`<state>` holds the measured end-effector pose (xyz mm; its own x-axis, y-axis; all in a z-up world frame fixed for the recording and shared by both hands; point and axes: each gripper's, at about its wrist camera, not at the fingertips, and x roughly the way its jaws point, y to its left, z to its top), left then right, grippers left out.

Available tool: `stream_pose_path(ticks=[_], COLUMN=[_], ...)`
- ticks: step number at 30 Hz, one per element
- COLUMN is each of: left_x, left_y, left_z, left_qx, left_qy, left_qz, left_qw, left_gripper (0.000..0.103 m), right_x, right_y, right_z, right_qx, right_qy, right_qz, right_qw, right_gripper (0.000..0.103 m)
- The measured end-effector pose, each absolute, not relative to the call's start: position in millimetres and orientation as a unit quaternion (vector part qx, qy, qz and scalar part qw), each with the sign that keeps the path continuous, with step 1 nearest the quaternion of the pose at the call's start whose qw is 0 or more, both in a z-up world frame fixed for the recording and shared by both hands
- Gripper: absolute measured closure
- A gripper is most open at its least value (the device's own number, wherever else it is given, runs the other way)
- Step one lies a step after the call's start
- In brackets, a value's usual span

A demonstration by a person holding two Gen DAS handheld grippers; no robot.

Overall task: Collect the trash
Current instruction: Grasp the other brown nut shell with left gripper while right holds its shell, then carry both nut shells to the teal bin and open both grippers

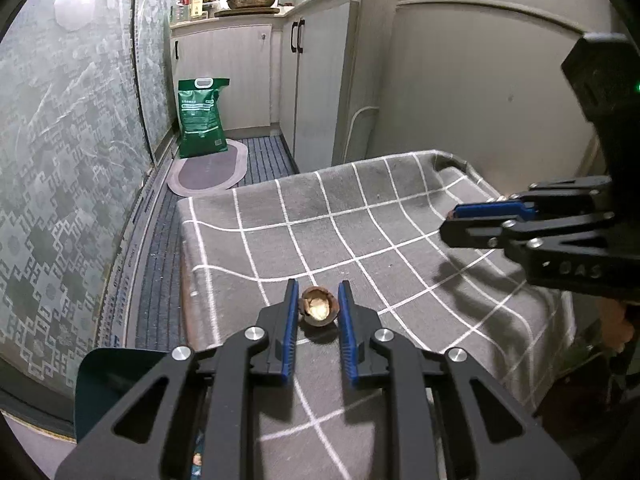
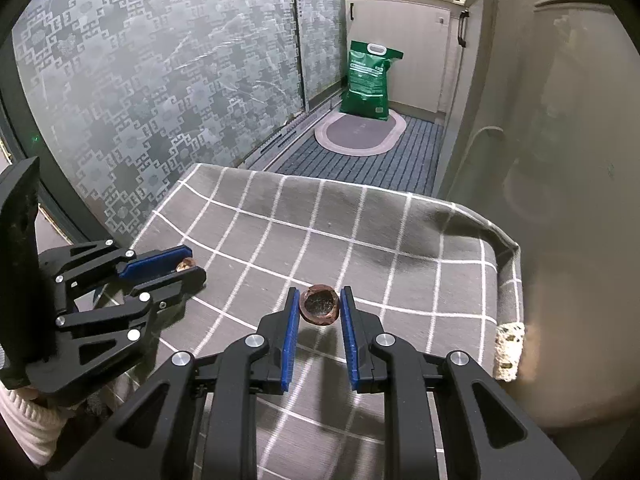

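Observation:
My left gripper (image 1: 319, 307) is shut on a brown nut shell half (image 1: 319, 306) with a pale inside, held just above the grey checked tablecloth (image 1: 360, 232). My right gripper (image 2: 320, 306) is shut on a second brown shell half (image 2: 320, 305) with a dark hollow, held above the same cloth (image 2: 340, 224). In the right wrist view the left gripper (image 2: 188, 266) shows at the left with its shell (image 2: 185, 265) between the pads. In the left wrist view the right gripper (image 1: 456, 220) shows at the right; its shell is mostly hidden there.
A dark teal bin (image 1: 116, 384) sits below the table's left edge. A green sack (image 1: 202, 116) and an oval mat (image 1: 208, 172) lie on the floor by white cabinets (image 1: 320, 80). A patterned glass door (image 2: 160, 80) runs along the left. A pale wall (image 2: 560, 160) stands right.

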<state>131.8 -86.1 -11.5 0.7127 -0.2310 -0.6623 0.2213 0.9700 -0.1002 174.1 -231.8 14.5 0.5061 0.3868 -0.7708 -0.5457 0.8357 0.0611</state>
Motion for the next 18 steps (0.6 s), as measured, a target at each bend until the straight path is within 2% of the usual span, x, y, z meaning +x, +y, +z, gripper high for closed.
stream_pose_path(ticks=[18], left_x=[93], left_y=[-1], left_z=[21], left_qx=[-0.073], left_qy=[0.315], left_qz=[-0.105], left_qw=[0.940], left_gripper=[0.082], right_x=[157], right_y=[-142], right_z=[26], right_qx=[-0.128], right_qy=[0.407], right_qz=[0.322], right_qw=[0.845], right_gripper=[0.083])
